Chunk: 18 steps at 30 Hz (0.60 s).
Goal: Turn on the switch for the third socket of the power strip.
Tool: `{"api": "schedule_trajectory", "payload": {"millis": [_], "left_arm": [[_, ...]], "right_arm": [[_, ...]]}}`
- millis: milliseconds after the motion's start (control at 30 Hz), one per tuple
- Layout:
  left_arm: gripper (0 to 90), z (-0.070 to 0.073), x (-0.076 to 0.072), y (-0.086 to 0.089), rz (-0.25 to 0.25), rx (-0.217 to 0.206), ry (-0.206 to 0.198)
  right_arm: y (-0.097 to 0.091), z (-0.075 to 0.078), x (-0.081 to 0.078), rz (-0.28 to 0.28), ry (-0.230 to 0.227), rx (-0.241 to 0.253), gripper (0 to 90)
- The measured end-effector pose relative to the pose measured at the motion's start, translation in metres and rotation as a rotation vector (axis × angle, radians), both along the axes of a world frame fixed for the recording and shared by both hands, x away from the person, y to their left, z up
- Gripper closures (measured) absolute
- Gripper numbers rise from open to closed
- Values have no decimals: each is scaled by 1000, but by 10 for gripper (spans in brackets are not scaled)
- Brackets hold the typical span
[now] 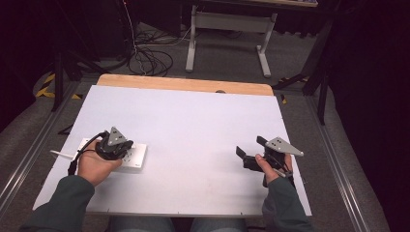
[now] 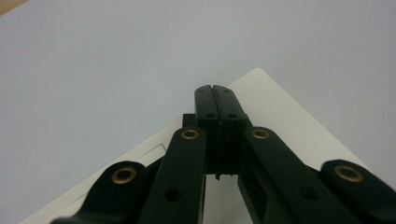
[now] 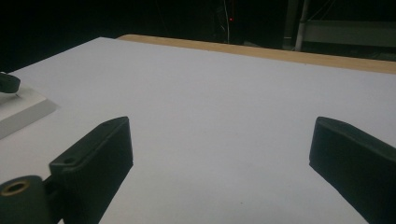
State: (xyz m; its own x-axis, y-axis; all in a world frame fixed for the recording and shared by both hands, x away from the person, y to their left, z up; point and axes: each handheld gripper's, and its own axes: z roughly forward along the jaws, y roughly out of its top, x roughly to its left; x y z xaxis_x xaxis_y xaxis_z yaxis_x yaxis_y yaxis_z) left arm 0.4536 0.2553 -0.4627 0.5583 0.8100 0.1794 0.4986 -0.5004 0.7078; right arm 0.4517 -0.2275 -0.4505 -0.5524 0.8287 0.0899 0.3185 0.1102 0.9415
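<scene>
White tabletop [image 1: 193, 121] lay bare under dim light. Left gripper [image 2: 215, 91], fingers pressed together, rested over the white power strip [image 1: 137, 155] just beneath them. Right gripper [image 3: 219, 154] waited spread, well apart; pressing the strip's switch probably came next.

No text, label, brand, number or sign can be read anywhere.

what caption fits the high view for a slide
Left hand-held gripper shut over a white power strip; right hand-held gripper open above the white table.
</scene>
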Motion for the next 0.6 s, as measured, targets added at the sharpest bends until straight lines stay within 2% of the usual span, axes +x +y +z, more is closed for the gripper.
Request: {"api": "schedule_trajectory", "payload": {"millis": [267, 600], "left_arm": [[896, -2, 3, -2, -3, 31, 12], [896, -3, 4, -2, -1, 25, 11]], "right_arm": [[0, 0, 0, 0, 2, -1, 66], [1, -1, 0, 3, 4, -10, 66]]}}
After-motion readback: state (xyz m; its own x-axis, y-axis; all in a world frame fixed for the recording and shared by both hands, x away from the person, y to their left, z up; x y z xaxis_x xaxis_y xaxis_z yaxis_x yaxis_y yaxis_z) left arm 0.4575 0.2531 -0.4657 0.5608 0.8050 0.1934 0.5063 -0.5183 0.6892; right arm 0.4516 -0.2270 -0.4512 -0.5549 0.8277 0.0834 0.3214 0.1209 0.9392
